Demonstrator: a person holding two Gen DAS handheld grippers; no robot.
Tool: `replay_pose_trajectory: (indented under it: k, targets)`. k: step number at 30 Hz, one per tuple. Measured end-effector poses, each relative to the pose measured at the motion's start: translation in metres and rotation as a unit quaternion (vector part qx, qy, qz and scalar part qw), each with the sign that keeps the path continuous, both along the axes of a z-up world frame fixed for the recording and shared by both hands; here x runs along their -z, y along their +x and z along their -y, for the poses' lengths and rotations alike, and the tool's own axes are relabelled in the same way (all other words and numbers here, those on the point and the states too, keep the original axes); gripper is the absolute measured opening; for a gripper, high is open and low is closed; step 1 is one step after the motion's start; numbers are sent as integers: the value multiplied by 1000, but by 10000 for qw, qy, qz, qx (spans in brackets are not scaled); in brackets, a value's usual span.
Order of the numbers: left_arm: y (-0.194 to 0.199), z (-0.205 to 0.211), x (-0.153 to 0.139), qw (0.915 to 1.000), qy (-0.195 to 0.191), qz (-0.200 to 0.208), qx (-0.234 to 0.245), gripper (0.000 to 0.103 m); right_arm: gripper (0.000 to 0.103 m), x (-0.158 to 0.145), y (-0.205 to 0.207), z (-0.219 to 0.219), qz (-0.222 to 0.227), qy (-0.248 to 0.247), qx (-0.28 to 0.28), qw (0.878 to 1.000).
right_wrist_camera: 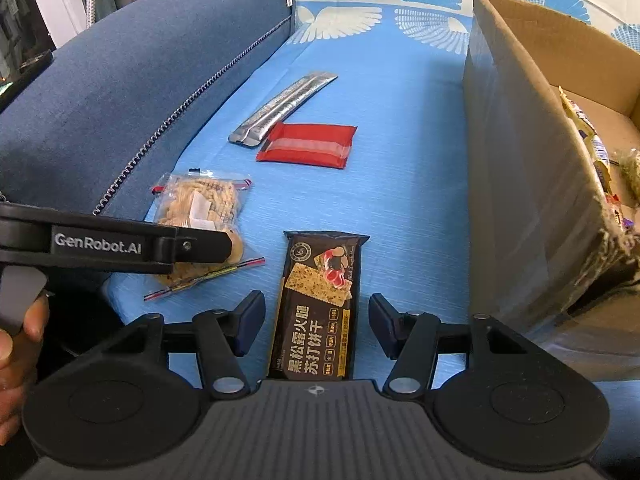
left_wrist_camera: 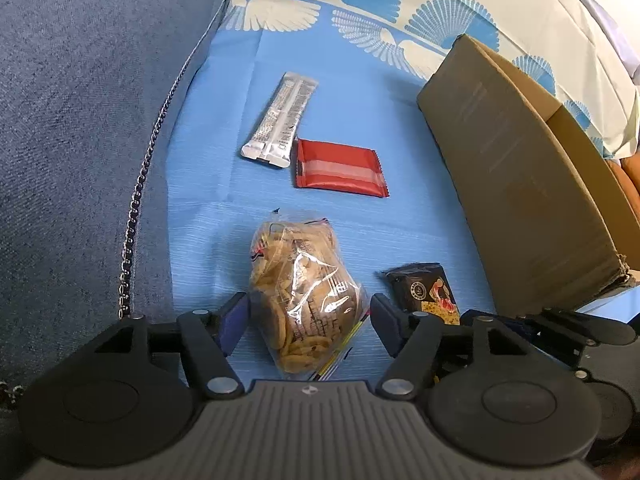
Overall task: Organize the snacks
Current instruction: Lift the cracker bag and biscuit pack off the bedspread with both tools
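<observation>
Several snacks lie on a blue cloth. A clear bag of biscuits [left_wrist_camera: 298,300] sits between the open fingers of my left gripper [left_wrist_camera: 308,320]; it also shows in the right wrist view [right_wrist_camera: 200,208]. A black cracker pack [right_wrist_camera: 316,312] lies between the open fingers of my right gripper [right_wrist_camera: 316,320]; it shows in the left wrist view [left_wrist_camera: 430,292] too. A red packet [left_wrist_camera: 340,168] [right_wrist_camera: 308,146] and a silver stick pack [left_wrist_camera: 278,118] [right_wrist_camera: 280,104] lie farther off. A cardboard box [left_wrist_camera: 520,184] [right_wrist_camera: 532,184] stands at the right with snacks inside.
A blue sofa armrest [left_wrist_camera: 80,120] [right_wrist_camera: 132,92] with a zipper seam runs along the left. The left gripper's body [right_wrist_camera: 120,244] crosses the right wrist view at the left. The patterned cloth [left_wrist_camera: 360,12] continues behind.
</observation>
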State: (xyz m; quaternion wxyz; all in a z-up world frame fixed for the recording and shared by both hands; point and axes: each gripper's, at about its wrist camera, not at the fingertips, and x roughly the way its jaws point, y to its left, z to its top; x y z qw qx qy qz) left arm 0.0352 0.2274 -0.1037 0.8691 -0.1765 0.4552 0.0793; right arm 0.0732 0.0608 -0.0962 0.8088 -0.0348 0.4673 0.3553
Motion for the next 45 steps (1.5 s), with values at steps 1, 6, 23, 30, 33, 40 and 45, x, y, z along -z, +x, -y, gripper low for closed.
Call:
replay_pose_trajectory:
  k: [1,6,23,30,33,40,45]
  targets:
    - [1,0,0,10000,8,-13,3,72,60,2,0,-1,-14,-23,-7,10000]
    - [1,1,1,10000,35,-41,52,73,60,5,1,-5,-6,-104,-17,9999]
    - [2,1,2,10000,34,-8,39,73,57,4,-2,-5,111,-197,-67,9997]
    - [3,1,2,10000,44,-14,47,72,46,4,-4,-6,208,-255,-87,9994]
    - [3,3,3,10000,62,-16,52,71,43,4,-4,-6,227,-259,-103,9994]
    - [2,3,3,9999,77,5,65,66,41,3,-5,-6,268,-250,-106,9993]
    - [0,4,0,9997,171,134,78,60,41,0,-4,-3,311,-204,-25,9993]
